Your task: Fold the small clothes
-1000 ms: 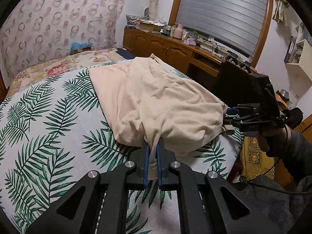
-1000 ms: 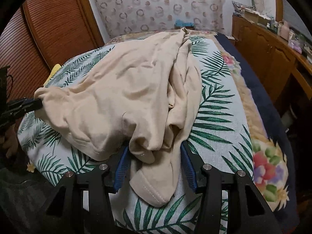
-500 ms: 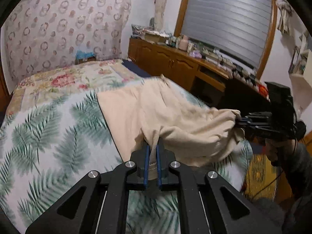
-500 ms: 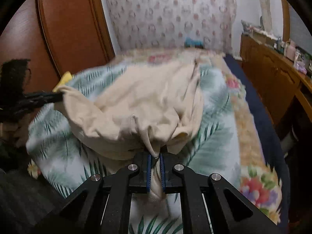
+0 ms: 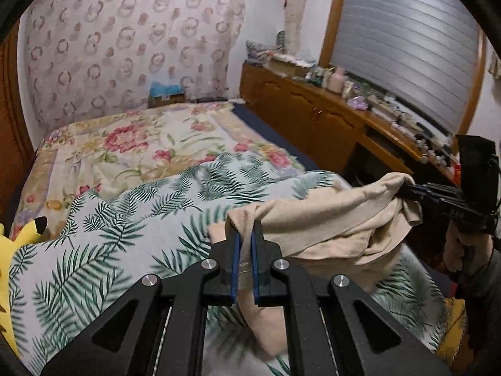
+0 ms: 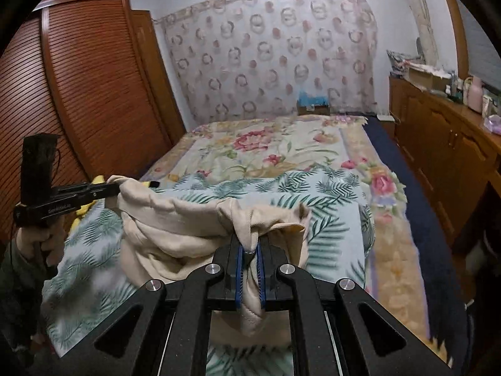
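Note:
A beige garment [image 5: 325, 228] hangs bunched between both grippers, lifted off the palm-leaf bedspread [image 5: 125, 228] at the near end of the bed. My left gripper [image 5: 245, 235] is shut on one edge of it. My right gripper [image 6: 250, 250] is shut on the opposite edge, and the cloth [image 6: 175, 228] sags between them. In the left wrist view the right gripper [image 5: 407, 189] shows at the right, gripping the cloth. In the right wrist view the left gripper [image 6: 116, 188] shows at the left, doing the same.
A floral blanket [image 6: 281, 147] covers the far half of the bed. A wooden sideboard [image 5: 313, 116] with clutter runs along the right under a shuttered window. A wooden louvred wardrobe [image 6: 94, 87] stands left. A yellow plush toy [image 5: 18, 250] lies at the bed's left edge.
The right gripper closed on the garment. Both grippers then lifted it up and back toward the near end, so the cloth left the bed and now hangs bunched between them.

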Motion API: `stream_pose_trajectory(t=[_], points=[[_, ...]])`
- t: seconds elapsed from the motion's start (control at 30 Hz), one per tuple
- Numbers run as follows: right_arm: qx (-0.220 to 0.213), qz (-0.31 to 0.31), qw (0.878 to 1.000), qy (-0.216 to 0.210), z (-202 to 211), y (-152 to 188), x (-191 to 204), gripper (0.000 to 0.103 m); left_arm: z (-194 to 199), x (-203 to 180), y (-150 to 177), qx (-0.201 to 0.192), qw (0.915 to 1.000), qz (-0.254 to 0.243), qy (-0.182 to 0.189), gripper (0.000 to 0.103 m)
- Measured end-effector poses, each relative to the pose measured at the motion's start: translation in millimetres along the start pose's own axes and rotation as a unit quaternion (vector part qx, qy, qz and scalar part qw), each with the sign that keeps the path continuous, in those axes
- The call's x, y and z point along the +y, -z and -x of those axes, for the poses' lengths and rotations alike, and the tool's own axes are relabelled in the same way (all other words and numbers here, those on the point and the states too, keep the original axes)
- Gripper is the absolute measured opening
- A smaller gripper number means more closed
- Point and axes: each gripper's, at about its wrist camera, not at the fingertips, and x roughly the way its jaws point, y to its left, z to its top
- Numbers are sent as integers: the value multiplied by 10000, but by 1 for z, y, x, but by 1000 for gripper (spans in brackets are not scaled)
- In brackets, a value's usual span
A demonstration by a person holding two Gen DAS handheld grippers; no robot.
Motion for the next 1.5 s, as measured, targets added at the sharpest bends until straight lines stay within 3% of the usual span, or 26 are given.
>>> stream_pose_trajectory(t=[0.13,0.2,0.27,0.33,0.4,0.53,0.6,0.73,0.93,0.97,1.0,1.03,1.1,1.33,1.5], points=[[253,62,9996,86,-36,-13,-10,9,-42,16,-4,360,9992,96,-119,7],[286,146,9994,162,-46,-20,-11,15,-55,20,-3,441,9988,126,-176,7],[220,208,9989,357,-46,-24,-9,32,-60,22,-3,481,9985,167,-196,7],[87,270,9989,379,-37,-27,-6,37,-60,24,-2,487,9986,192,-116,13],[50,420,9986,326,-31,-23,0,38,-54,25,0,420,9990,123,-89,37],[258,866,9958,165,-29,-5,18,44,-41,25,8,369,9993,10,24,55],[402,1047,9937,91,-32,3,28,44,-37,25,14,411,9991,2,135,77],[667,1403,9878,-126,-39,15,52,44,-34,22,26,536,9984,-53,183,78],[1080,1941,9750,47,-63,18,63,43,-38,14,39,726,9970,-191,201,78],[1171,2017,9724,79,-68,18,64,38,-38,14,40,745,9968,-201,202,78],[1266,2060,9703,69,-72,17,64,20,-39,13,41,767,9966,-211,203,78],[1358,2142,9673,93,-76,14,63,12,-39,12,41,776,9965,-218,207,78],[1415,2285,9631,109,-84,5,60,4,-39,11,42,782,9964,-242,207,78],[749,1641,9835,164,-89,-52,35,3,-44,7,42,826,9959,-317,177,78],[483,1206,9857,1072,-119,-74,21,3,-62,9,33,874,9952,-446,0,78]])
